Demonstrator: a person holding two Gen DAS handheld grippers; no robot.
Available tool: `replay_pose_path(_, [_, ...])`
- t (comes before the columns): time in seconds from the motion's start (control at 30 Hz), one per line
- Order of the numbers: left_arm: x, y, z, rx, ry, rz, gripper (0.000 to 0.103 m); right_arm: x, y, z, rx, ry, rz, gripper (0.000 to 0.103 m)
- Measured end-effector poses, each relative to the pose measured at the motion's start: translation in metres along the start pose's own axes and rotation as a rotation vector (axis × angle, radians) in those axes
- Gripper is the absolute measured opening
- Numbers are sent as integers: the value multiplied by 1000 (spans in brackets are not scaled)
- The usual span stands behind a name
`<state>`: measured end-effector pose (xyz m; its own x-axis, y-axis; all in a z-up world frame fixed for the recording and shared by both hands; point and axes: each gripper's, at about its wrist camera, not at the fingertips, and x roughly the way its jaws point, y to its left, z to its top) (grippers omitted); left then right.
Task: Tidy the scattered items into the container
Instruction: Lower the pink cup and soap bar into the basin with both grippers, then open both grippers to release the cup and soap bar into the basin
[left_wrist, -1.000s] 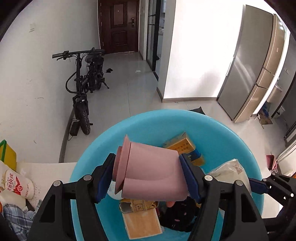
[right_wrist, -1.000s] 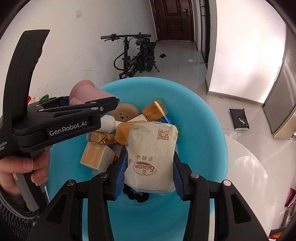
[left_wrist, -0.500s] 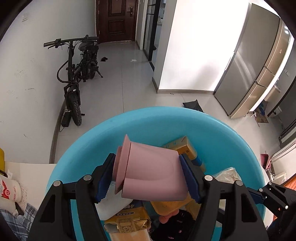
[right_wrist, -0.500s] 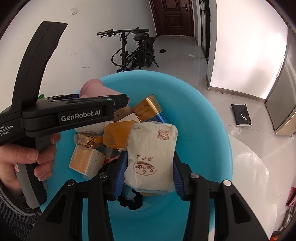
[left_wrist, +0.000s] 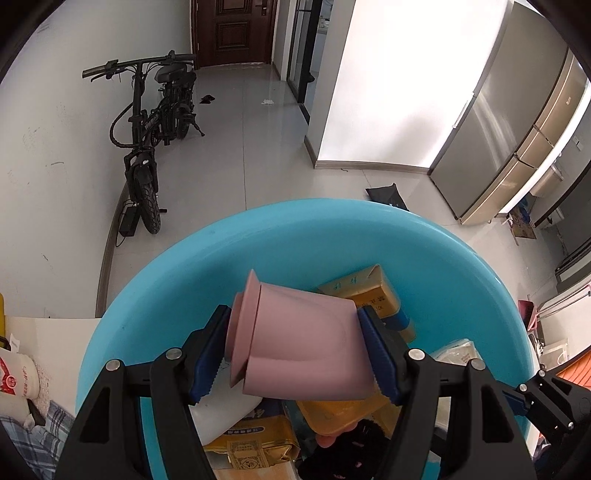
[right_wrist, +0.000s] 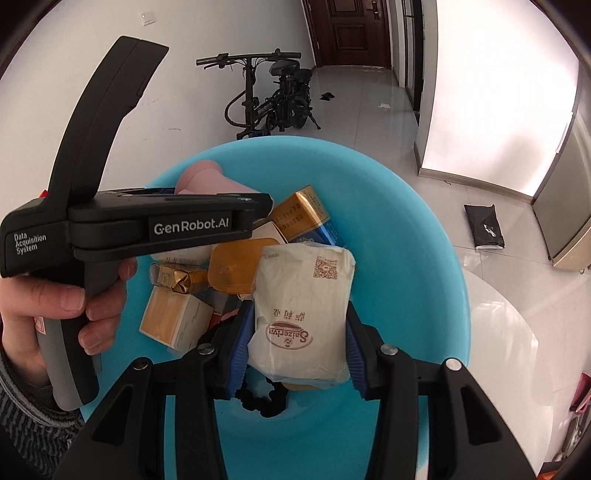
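Left gripper (left_wrist: 295, 350) clamped on pink cup (left_wrist: 303, 350), cup on its side, held over blue basin (left_wrist: 461, 266). Right gripper (right_wrist: 295, 350) clamped narrow on white packet (right_wrist: 303, 306), also over basin. Inside basin: gold boxes (right_wrist: 299, 218), orange lid (right_wrist: 236, 266), black scrunchie (right_wrist: 262, 398). Left hand (right_wrist: 48, 310) beside basin's left rim.

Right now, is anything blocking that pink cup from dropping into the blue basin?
Nothing visible blocks it. The left claw holds the pink plastic cup over the round blue plastic basin, whose top is open. It would simply land on the boxes and packets already piled inside, such as the gold box.
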<state>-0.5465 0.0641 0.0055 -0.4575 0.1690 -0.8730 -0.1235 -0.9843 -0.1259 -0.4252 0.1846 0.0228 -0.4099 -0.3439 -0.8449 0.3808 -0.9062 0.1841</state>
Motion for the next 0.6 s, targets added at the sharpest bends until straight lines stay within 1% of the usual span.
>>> replay_pose_path(0.03, [-1,0,0,-6,1,-3,72,-1,0,0,-1,2,-3,44])
replay_pose_path(0.07, [-3,1,0,-11,-6,-7,75,-2,0,-1,-1,3,-8,44])
replay_pose_path(0.1, [-5,1,-1,-14,-15,-6,81,-4,-1,-1,-1,2,-12,44])
replay_pose_path(0.13, [-8,2,-1,-17,-27,-5,83,-6,-2,-1,0,1,-17,44])
replay_pose_path(0.23, [-18,4,-2,-23,-55,0,84,-11,-2,1,3,-6,-28,44])
replay_pose_path(0.37, [-38,6,-11,4,-77,31,84,-15,1,0,-8,-5,-37,44])
replay_pose_path(0.5, [-73,13,-32,26,-120,46,84,-20,7,-3,-17,-8,-38,44])
replay_pose_path(0.6, [-101,19,-55,26,-147,28,84,-23,9,-7,-21,-8,-40,44])
